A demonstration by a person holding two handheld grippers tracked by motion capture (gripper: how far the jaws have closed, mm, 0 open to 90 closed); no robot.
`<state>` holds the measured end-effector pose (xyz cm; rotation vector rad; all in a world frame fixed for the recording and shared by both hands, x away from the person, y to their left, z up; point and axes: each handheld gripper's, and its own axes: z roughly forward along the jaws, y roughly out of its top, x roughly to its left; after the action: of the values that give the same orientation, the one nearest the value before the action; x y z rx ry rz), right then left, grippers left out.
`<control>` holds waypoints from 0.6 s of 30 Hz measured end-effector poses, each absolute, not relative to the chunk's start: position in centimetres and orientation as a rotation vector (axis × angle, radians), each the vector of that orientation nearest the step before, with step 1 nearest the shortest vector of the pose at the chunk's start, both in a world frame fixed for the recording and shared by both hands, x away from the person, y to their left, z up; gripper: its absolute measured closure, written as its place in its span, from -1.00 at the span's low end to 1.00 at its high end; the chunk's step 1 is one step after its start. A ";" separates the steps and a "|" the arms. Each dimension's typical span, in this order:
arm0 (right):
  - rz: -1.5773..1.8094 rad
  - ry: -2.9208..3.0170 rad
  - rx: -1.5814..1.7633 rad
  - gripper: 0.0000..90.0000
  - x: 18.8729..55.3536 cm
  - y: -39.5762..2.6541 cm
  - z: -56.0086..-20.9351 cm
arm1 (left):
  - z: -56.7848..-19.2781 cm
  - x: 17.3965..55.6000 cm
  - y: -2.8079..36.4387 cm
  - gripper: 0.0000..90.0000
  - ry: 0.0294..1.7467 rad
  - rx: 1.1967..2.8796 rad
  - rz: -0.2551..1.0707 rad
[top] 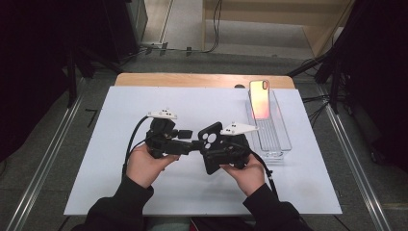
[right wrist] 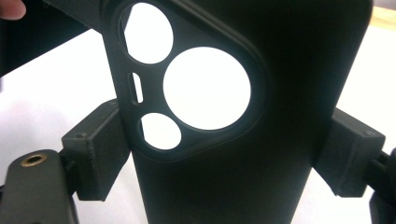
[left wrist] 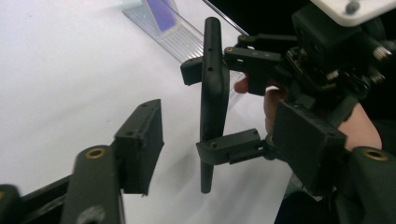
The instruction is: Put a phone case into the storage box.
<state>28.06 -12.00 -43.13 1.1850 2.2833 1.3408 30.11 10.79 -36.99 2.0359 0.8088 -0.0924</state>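
White table [top: 120, 144] carries a clear tray [top: 279, 139] beyond the right gripper [top: 226, 153], which clamps a black phone case [top: 210, 139] by its edges, presenting it upright. Left gripper [top: 185, 144], jaws apart beside it, grips nothing.

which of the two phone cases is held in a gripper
The black phone case, clamped across its sides by the right gripper. The pink one leans in the clear tray.
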 end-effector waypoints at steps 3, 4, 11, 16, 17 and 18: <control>1.348 2.299 1.195 -0.72 28.5 -12.6 -43.2 | -37.0 29.9 10.9 -0.25 0.776 2.052 -0.081; 1.356 2.299 1.198 -0.72 28.6 -12.8 -43.2 | -37.1 29.8 10.9 -0.26 0.761 2.059 -0.082; 1.395 2.299 1.195 -0.72 29.0 -14.1 -42.8 | -37.9 29.4 11.4 -0.34 0.675 2.115 -0.060; 1.407 2.326 1.185 -0.72 29.2 -14.7 -42.6 | -39.0 29.5 11.9 -0.35 0.674 2.102 -0.085; 1.406 2.332 1.186 -0.72 29.2 -14.8 -42.5 | -39.2 29.6 12.1 -0.35 0.678 2.103 -0.078; 1.410 2.334 1.183 -0.72 29.2 -14.9 -42.5 | -39.5 29.6 12.1 -0.38 0.673 2.104 -0.069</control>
<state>29.24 -14.86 -42.50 1.1833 2.3336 1.4102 29.61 12.15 -39.48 2.1040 0.6732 -0.0690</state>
